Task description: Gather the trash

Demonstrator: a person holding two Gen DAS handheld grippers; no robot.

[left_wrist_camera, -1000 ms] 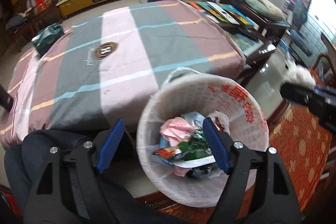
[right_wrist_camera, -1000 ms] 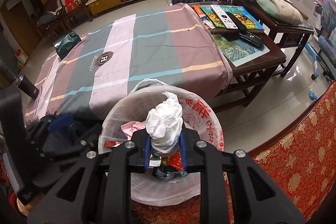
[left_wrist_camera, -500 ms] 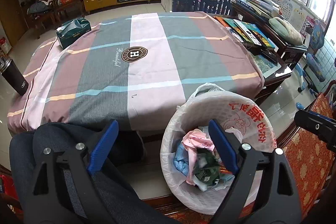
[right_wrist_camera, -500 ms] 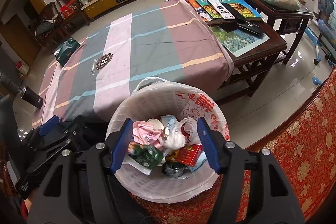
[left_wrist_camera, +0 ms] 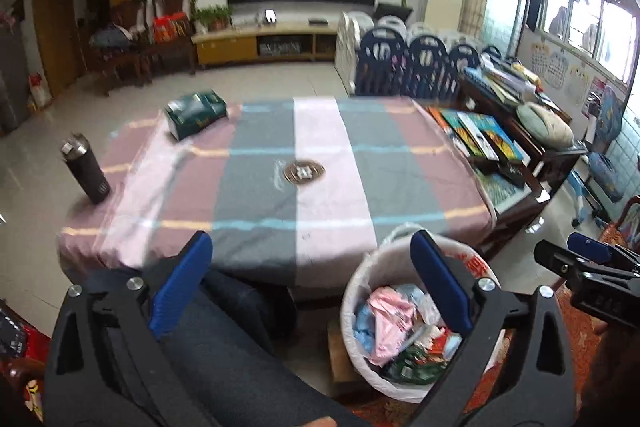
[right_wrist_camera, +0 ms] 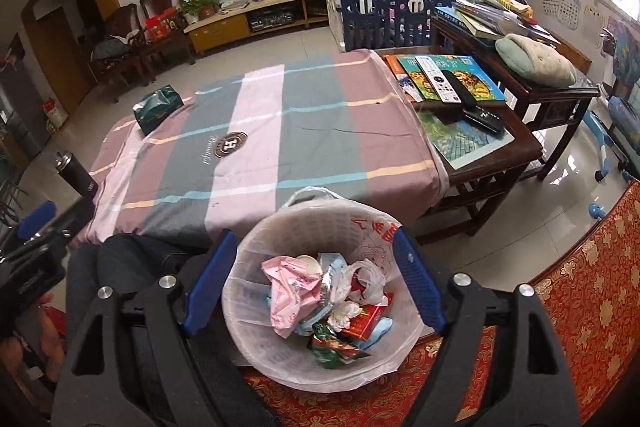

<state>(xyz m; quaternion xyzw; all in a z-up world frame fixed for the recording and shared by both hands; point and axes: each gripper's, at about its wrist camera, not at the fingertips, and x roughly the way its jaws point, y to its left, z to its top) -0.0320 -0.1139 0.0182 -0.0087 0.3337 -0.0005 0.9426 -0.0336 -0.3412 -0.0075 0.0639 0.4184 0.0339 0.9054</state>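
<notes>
Tissue wad dropped in bin; both grippers empty and pulling up.

A second ago the right gripper (right_wrist_camera: 312, 275) pinched a white tissue wad over the waste basket (right_wrist_camera: 280, 227); now its blue fingers (right_wrist_camera: 416, 283) are opening wide with nothing between them, and the wad (right_wrist_camera: 345, 311) lies in the basket on the pink wrapper (right_wrist_camera: 290, 287) and other rubbish. The left gripper (left_wrist_camera: 316, 287) is also opening, near its widest, empty, and its view has lifted from the basket (left_wrist_camera: 360, 291) to the table (left_wrist_camera: 320, 163). The cloth looks clear of litter: only a green tissue pack (left_wrist_camera: 196, 113) and a dark flask (left_wrist_camera: 85, 174) remain, likely not trash. Collection looks about done, or another scan comes next.
</notes>
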